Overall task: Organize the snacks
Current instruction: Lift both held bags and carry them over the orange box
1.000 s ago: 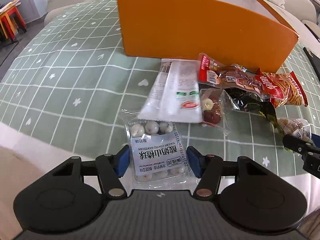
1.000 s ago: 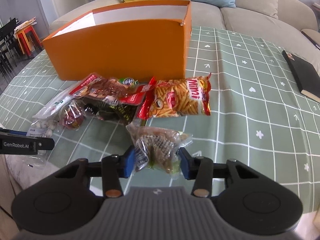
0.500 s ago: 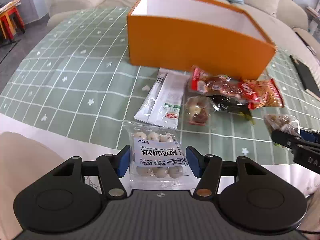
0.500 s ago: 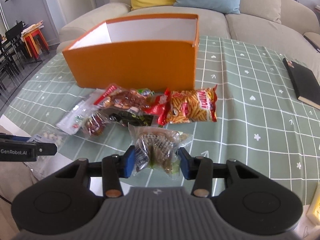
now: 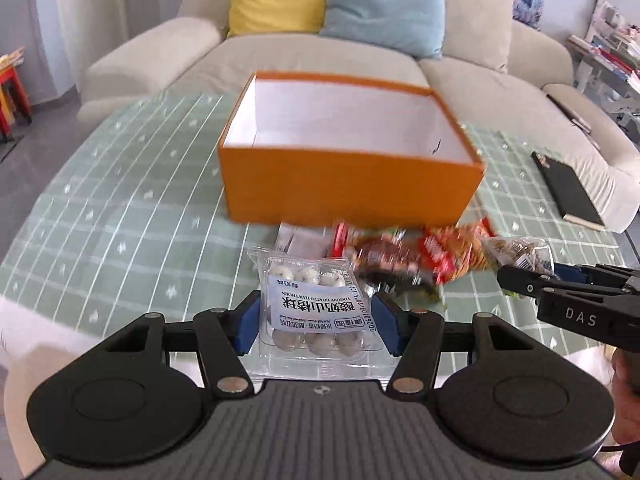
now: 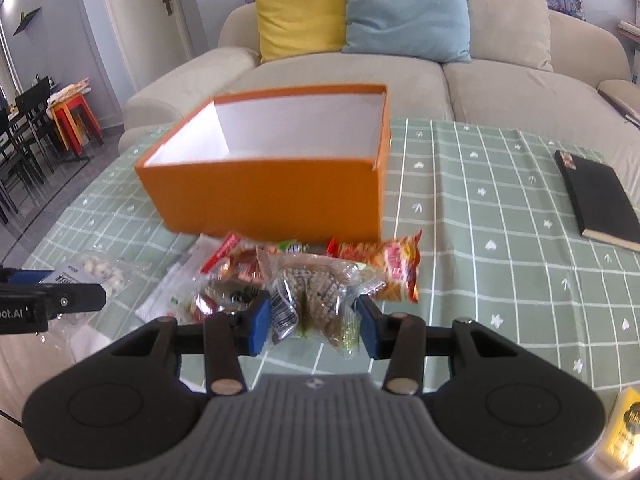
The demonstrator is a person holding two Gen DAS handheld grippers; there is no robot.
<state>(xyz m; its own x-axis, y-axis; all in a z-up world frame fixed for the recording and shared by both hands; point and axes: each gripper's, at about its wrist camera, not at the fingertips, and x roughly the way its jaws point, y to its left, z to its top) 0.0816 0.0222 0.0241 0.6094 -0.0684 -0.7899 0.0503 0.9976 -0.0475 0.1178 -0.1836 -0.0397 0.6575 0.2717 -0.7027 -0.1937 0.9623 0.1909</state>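
Note:
My left gripper (image 5: 316, 326) is shut on a clear packet of white yogurt hawthorn balls (image 5: 316, 308), held above the table. My right gripper (image 6: 312, 322) is shut on a clear packet of brown snacks (image 6: 316, 300), also lifted. An open orange box (image 5: 344, 184) (image 6: 272, 192) with a white, empty inside stands behind the snack pile. On the cloth in front of it lie a red packet of stick snacks (image 6: 384, 268), a red meat packet (image 5: 384, 256) and a white sachet (image 6: 168, 296). The right gripper (image 5: 560, 292) shows at the right edge of the left wrist view.
A green checked tablecloth (image 6: 480, 240) covers the table. A black notebook (image 6: 600, 200) lies at the right. A yellow packet (image 6: 624, 428) sits at the near right edge. A beige sofa (image 6: 400, 76) with yellow and blue cushions stands behind the table.
Both grippers have risen with their packets off the table. The box now appears lower in both views, with its white inside showing.

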